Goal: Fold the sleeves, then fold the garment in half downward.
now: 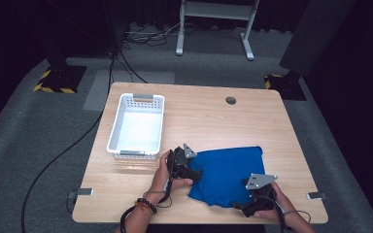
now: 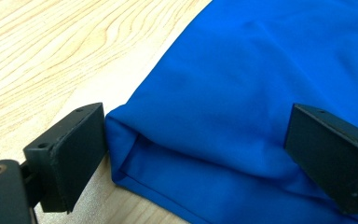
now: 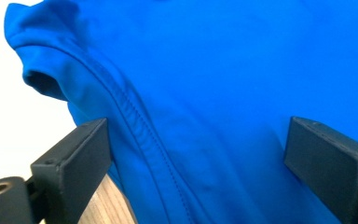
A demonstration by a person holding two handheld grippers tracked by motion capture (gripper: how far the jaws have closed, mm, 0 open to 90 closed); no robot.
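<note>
cloth: blue cloth [image 1: 228, 174] lies crumpled on the near right part of the table [image 1: 199, 116], right of the basket
left hand-held gripper: [image 1: 193, 174] at the cloth's left edge, jaws spread wide, a folded hemmed corner [image 2: 121, 158] between them, nothing clamped
right hand-held gripper: [image 1: 238, 204] at the cloth's near edge, jaws wide apart, stitched seam [image 3: 140, 121] between them, not pinched
basket: white slotted basket [image 1: 137, 125] far left on the table, just beyond the left hand [image 1: 167, 174]
table hole: round grommet [image 1: 230, 100] far side, well apart from the cloth
</note>
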